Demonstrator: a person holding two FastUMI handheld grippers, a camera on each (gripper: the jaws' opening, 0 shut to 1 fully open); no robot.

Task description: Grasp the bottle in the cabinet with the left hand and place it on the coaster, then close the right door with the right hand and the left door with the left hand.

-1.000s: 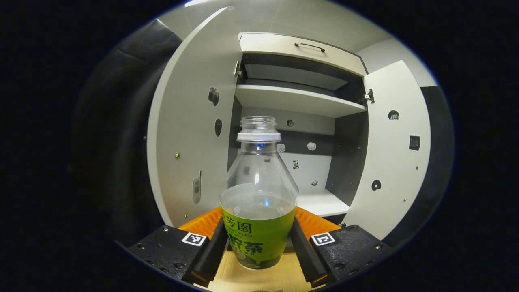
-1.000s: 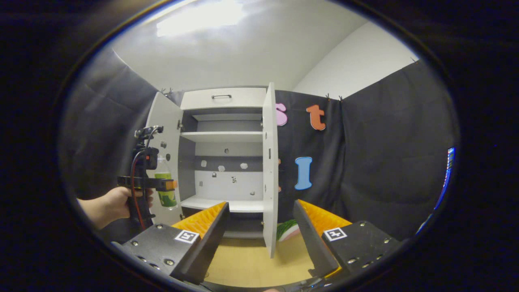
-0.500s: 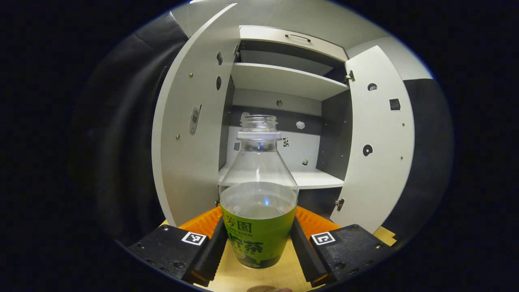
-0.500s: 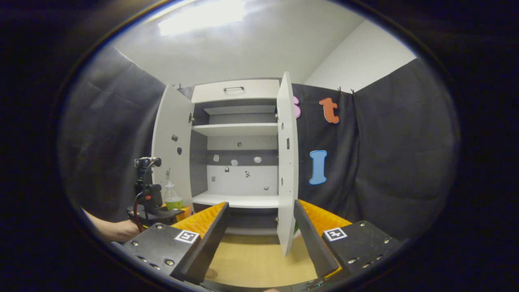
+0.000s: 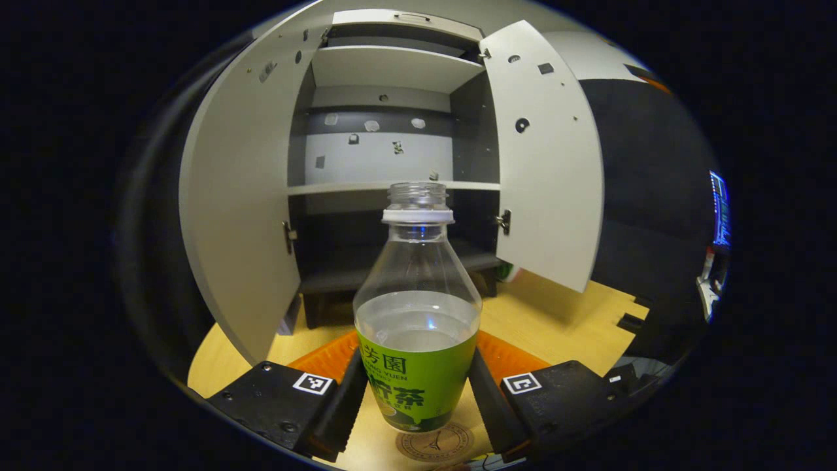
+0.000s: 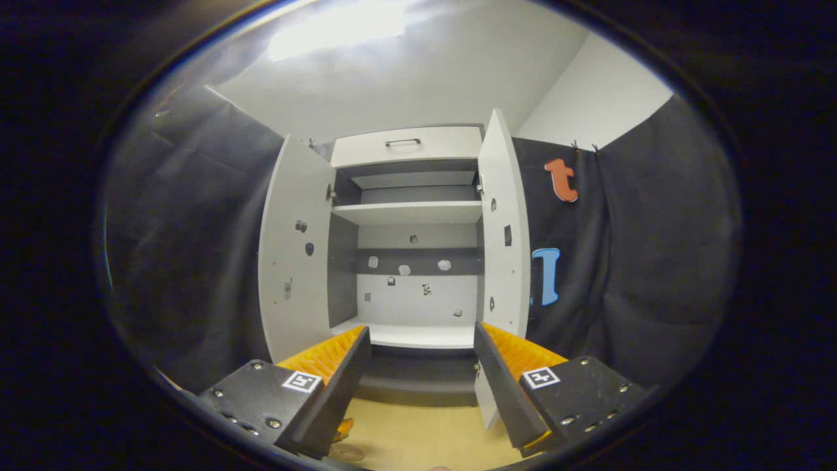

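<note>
The left gripper [image 5: 416, 392] is clamped on the bottle [image 5: 417, 314], both fingers pressed against its green label. The bottle is uncapped, upright and partly filled with clear liquid. Just below its base the left gripper view shows a round coaster [image 5: 435, 443] on the wooden table [image 5: 562, 314]; whether the bottle touches it I cannot tell. Behind stands the cabinet [image 5: 386, 131] with its left door [image 5: 242, 196] and right door [image 5: 546, 157] swung wide.

In the right gripper view the right gripper [image 6: 422, 386] holds nothing, its fingers spread apart, facing the open cabinet [image 6: 412, 226] head on, with a drawer handle [image 6: 402, 141] on top.
</note>
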